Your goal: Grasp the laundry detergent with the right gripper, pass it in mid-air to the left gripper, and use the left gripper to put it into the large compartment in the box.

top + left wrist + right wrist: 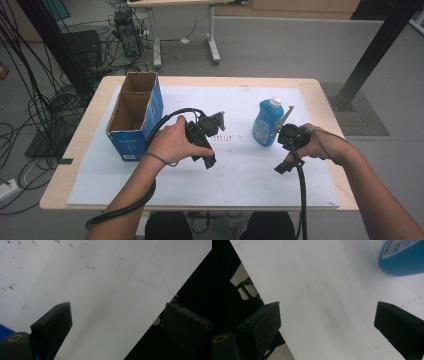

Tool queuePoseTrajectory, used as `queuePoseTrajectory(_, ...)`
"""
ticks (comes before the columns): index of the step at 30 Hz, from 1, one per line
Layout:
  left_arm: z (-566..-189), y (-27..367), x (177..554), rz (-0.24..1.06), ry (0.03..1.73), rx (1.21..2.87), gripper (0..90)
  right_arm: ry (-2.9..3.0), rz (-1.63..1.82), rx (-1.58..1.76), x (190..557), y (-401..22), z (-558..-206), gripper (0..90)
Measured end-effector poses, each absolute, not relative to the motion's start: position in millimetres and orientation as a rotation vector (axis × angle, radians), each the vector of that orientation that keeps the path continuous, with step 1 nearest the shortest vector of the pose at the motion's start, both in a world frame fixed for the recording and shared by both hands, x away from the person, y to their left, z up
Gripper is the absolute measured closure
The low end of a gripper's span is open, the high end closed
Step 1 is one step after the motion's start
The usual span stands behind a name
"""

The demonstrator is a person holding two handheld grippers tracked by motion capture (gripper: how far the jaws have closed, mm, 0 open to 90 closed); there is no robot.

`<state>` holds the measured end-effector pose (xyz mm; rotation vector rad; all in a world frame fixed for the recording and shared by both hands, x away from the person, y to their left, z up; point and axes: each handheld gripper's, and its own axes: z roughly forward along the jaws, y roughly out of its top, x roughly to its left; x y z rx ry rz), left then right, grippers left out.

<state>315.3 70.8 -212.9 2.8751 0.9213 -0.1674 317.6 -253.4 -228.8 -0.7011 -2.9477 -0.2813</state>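
Observation:
A blue bottle point(267, 122) with a white cap stands upright on the white sheet point(240, 175), right of centre. My right gripper point(286, 159) hovers just beside and in front of it, tipped down at the sheet. In the right gripper view its jaws point(327, 307) are wide open and empty, with the bottle's base point(404, 257) at the upper right. My left gripper point(204, 150) hangs over the sheet's middle, also tipped down. It is open with nothing between its fingers point(117, 310).
An open blue cardboard box point(135, 117) with two compartments stands at the table's left. The wooden table rim point(75, 145) borders the sheet. Cables trail from both grippers toward the near edge. Floor cables and desk legs lie beyond the table.

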Motion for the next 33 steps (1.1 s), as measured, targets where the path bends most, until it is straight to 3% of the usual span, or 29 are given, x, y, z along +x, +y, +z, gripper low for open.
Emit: queuePoseTrajectory(33, -215.1, 72.3, 316.3, -0.204, 0.927, 2.868, 9.3, -2.925, -0.324, -0.965, 295.0, -290.7, -247.3, 6.1)
